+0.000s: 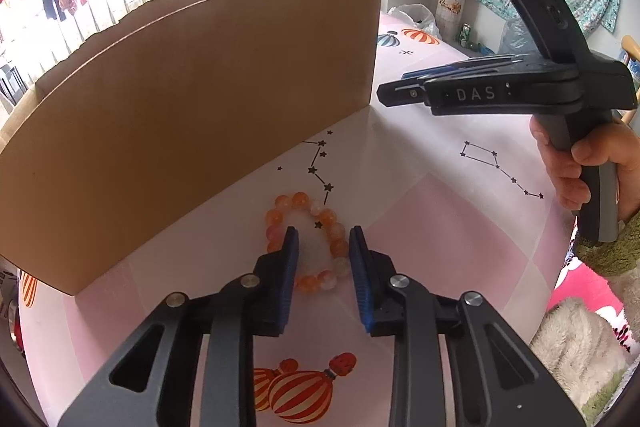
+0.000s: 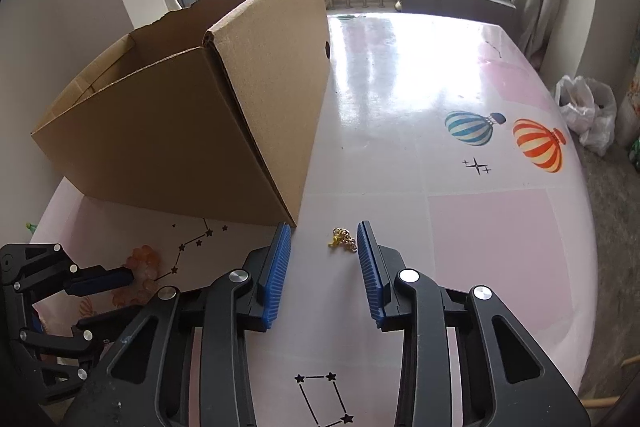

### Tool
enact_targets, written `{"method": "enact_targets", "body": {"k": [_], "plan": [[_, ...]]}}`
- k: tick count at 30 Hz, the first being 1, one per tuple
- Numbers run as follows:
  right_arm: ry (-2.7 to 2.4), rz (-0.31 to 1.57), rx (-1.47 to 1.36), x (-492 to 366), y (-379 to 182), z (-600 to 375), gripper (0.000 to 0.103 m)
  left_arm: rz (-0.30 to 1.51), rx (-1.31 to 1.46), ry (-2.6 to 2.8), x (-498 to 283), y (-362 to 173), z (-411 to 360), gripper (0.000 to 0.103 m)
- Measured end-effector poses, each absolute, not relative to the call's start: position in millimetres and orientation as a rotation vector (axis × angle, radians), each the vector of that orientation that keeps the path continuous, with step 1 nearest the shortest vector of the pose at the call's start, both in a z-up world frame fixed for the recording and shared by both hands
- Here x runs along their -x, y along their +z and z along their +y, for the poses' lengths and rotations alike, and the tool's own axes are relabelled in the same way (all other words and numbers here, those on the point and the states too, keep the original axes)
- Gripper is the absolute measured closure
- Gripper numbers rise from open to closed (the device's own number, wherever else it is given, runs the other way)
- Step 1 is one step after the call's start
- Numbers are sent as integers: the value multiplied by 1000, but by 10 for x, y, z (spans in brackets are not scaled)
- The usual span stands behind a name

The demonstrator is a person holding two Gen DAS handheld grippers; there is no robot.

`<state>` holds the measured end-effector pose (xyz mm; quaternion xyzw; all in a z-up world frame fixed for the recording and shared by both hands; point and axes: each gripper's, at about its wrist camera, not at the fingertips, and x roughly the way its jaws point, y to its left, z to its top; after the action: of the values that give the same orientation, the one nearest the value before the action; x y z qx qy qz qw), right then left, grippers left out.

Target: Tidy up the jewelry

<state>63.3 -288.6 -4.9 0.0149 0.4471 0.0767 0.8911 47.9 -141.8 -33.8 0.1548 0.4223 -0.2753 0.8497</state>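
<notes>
An orange and pink bead bracelet (image 1: 320, 215) lies on the pink table beside an open cardboard box (image 1: 200, 99). My left gripper (image 1: 323, 235) is open, its blue pads over the bracelet, one pad inside the ring and one outside. A small gold chain (image 2: 343, 242) lies on the table near the box corner (image 2: 256, 131). My right gripper (image 2: 324, 231) is open and empty, with the chain between its fingertips, close to the right pad. The right gripper also shows in the left wrist view (image 1: 404, 93), and the left gripper with the bracelet (image 2: 140, 259) in the right wrist view.
The table (image 2: 440, 67) has balloon and star prints. White plastic bags (image 2: 588, 111) lie past its far right edge. A balcony railing with hanging clothes is behind the box. A fluffy white cloth (image 1: 576, 347) lies at the right.
</notes>
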Motion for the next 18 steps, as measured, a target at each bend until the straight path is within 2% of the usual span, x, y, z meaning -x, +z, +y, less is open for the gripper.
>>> {"method": "enact_targets", "body": {"k": [6, 10, 13, 18], "plan": [[144, 940, -31, -606, -82, -2926, 82, 886, -319, -566, -487, -331, -1451, 81], [155, 951, -30, -622, -88, -2924, 97, 886, -311, -552, -470, -358, -1394, 81], [187, 963, -44, -593, -93, -2867, 101, 889, -301, -533, -455, -361, -1339, 81], [249, 986, -75, -488, -105, -2714, 101, 899, -272, -488, -442, -372, -1187, 81]]}}
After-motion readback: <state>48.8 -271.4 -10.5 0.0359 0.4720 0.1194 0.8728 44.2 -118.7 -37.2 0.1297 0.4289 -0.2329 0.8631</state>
